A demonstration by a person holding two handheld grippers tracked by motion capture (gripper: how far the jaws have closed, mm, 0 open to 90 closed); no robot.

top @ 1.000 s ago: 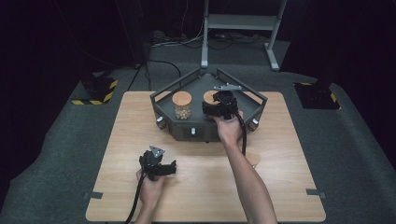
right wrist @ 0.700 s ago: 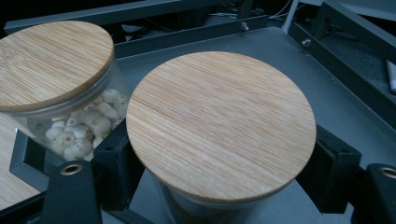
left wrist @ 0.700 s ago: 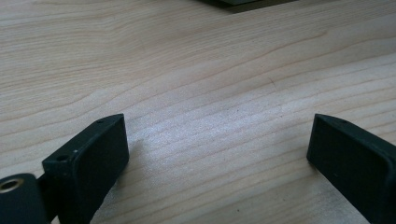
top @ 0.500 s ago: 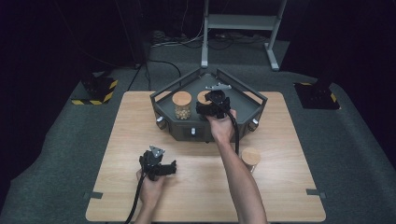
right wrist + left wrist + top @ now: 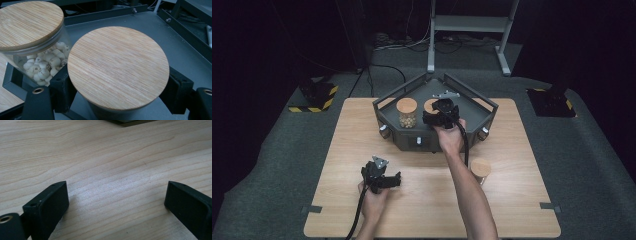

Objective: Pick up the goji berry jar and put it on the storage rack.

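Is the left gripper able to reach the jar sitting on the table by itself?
Probably yes. The left gripper rests open on bare table, but the right forearm lies between it and the jar.

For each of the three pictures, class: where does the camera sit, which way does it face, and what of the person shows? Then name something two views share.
High view: above the person's side, facing forward and down on the table; both forearms and claws show.
Left gripper view: on the left claw, looking down at bare wood between its open jaws.
Right gripper view: on the right claw, facing into the tray, jaws around a lidded jar.
Shared: the jar of pale balls shows in the high and right gripper views.
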